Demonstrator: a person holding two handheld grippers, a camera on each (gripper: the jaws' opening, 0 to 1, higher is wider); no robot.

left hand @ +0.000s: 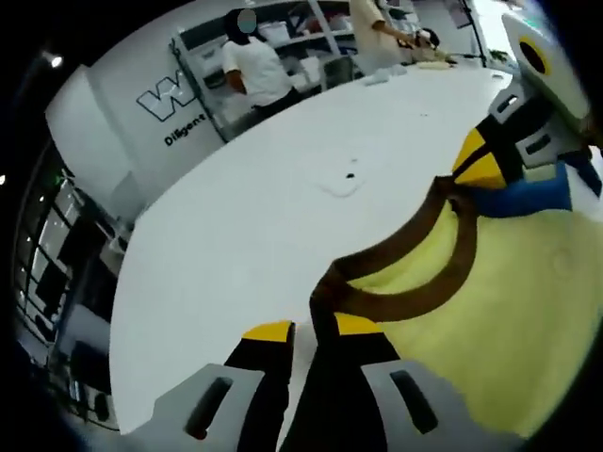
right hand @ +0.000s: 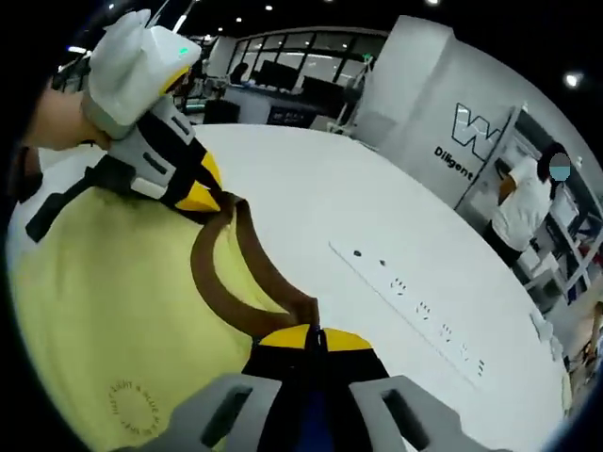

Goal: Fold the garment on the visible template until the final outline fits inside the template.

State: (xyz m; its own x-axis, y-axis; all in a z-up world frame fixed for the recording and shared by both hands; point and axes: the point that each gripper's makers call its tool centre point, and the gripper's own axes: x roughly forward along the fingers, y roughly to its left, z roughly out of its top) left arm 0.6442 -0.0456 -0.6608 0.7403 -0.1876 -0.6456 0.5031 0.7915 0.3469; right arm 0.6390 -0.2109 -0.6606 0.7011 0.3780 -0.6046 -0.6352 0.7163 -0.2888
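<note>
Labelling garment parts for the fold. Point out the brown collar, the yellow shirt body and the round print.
brown collar (right hand: 212,282): right gripper view, left side of the neckband.
yellow shirt body (left hand: 499,311): left gripper view, plain fabric below the collar.
round print (right hand: 132,407): right gripper view, circle's middle.

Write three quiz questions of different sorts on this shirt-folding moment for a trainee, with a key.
1. True or false: the left gripper is shut on the shirt's collar.
2. Which colour is the collar? A) blue B) brown C) red
3. Fill in: the shirt lies on a white ____.

Key:
1. True. In the left gripper view its jaws pinch the collar edge, and in the right gripper view the right gripper pinches the collar too.
2. B. The collar is brown on a pale yellow shirt.
3. Table.
</note>
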